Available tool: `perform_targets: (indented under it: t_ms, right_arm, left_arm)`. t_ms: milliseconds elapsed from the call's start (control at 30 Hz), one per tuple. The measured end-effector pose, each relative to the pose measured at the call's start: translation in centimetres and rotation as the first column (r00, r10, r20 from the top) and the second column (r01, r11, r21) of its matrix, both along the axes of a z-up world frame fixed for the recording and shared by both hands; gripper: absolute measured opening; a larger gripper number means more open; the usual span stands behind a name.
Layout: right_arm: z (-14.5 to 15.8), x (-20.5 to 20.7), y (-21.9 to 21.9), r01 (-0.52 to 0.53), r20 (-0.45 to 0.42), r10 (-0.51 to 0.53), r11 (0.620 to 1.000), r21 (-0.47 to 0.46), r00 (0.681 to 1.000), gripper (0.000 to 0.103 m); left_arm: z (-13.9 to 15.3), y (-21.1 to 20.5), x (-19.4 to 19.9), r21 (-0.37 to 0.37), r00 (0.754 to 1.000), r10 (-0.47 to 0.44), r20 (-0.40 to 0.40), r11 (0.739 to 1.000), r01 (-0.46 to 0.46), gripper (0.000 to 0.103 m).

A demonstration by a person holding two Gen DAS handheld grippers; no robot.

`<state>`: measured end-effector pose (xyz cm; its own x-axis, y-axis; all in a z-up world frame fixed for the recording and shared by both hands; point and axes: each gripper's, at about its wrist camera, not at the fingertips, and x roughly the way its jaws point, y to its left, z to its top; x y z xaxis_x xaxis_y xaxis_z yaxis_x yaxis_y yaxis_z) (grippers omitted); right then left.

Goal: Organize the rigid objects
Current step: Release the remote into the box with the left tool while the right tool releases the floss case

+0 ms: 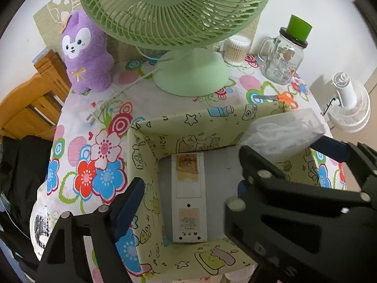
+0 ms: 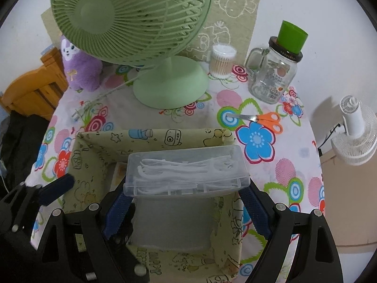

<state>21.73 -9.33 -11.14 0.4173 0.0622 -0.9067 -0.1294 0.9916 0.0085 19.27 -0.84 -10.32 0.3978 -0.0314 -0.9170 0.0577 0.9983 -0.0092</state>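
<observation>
**Clear box held over fabric bin by right tool**

A clear plastic box (image 2: 187, 172) of white floss picks is gripped between the blue-padded fingers (image 2: 255, 210) of the right tool (image 2: 186, 208), which is clamped on the box's two short ends at the centre of the right wrist view. The box is held level above the open top of the fabric bin (image 2: 94, 146), which occupies the lower centre of both views. In the left wrist view the same box (image 1: 282, 132) is seen at centre right, above the bin's (image 1: 200, 122) right side.

The left tool (image 1: 188, 202) is seen with its jaws standing wide apart and nothing between them; one finger (image 1: 130, 202) lies outside the bin's left wall at lower left.

Counted: one clear box; one bin; one flat white device (image 1: 189, 195) lying on the bin floor; one green desk fan (image 1: 174, 18); one purple plush toy (image 1: 87, 52); one glass mug jar (image 2: 271, 75) with a green cup (image 2: 292, 37) on its lid; one tub of cotton swabs (image 2: 222, 61); one pair of orange-handled scissors (image 2: 259, 118); one white fan (image 2: 355, 132) off the surface at far right.

The green fan's head is cut off by the upper frame edge. The labels on the white device are too small to be read. The bin floor is largely hidden by the box in the right wrist view. The floral-clothed surface (image 2: 282, 165) is cut off at the lower edge.
</observation>
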Motion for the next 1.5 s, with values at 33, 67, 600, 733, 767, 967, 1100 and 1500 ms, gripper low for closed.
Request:
perform_targets:
  t_ms: [33, 67, 600, 733, 767, 967, 1100, 1500]
  right_arm:
    - [-0.2, 0.1, 0.0, 0.01, 0.001, -0.01, 1.0, -0.001, 1.0, 0.09]
    - [-0.2, 0.0, 0.1, 0.015, 0.014, -0.015, 1.0, -0.006, 1.0, 0.09]
    - [0.1, -1.1, -1.0, 0.059, -0.014, -0.058, 0.998, 0.03, 0.998, 0.096]
    - [0.7, -1.9, -1.3, 0.063, -0.009, -0.063, 0.997, 0.044, 0.998, 0.096]
    - [0.8, -2.1, -1.4, 0.063, -0.007, -0.062, 0.997, 0.045, 0.998, 0.096]
    - [1.9, -3.4, -1.7, 0.059, 0.002, -0.06, 0.997, 0.047, 0.998, 0.096]
    - [2.7, -4.1, -2.2, 0.069, 0.001, -0.069, 0.996, 0.06, 0.998, 0.096]
    - [5.5, -6.9, -3.2, 0.065, 0.042, -0.069, 0.995, 0.082, 0.997, 0.096]
  left_arm:
    - [0.0, -0.1, 0.0, 0.001, 1.0, -0.003, 0.0, 1.0, 0.003, 0.085]
    - [0.0, 0.0, 0.0, -0.003, 1.0, -0.001, -0.002, 1.0, 0.001, 0.087]
    - [0.8, -0.3, -0.7, 0.017, 1.0, -0.01, 0.004, 1.0, 0.01, 0.091]
    - [1.4, -0.2, -1.4, 0.025, 1.0, -0.006, 0.015, 1.0, 0.006, 0.092]
    - [1.5, -0.2, -1.6, 0.025, 1.0, -0.007, 0.017, 1.0, 0.007, 0.092]
    - [2.2, -0.2, -2.6, 0.035, 0.999, -0.019, 0.027, 0.999, 0.019, 0.092]
    - [3.1, -0.4, -3.4, 0.041, 0.999, -0.023, 0.05, 0.999, 0.021, 0.092]
    - [5.6, -1.1, -6.2, 0.052, 0.994, -0.027, 0.107, 0.998, 0.022, 0.092]
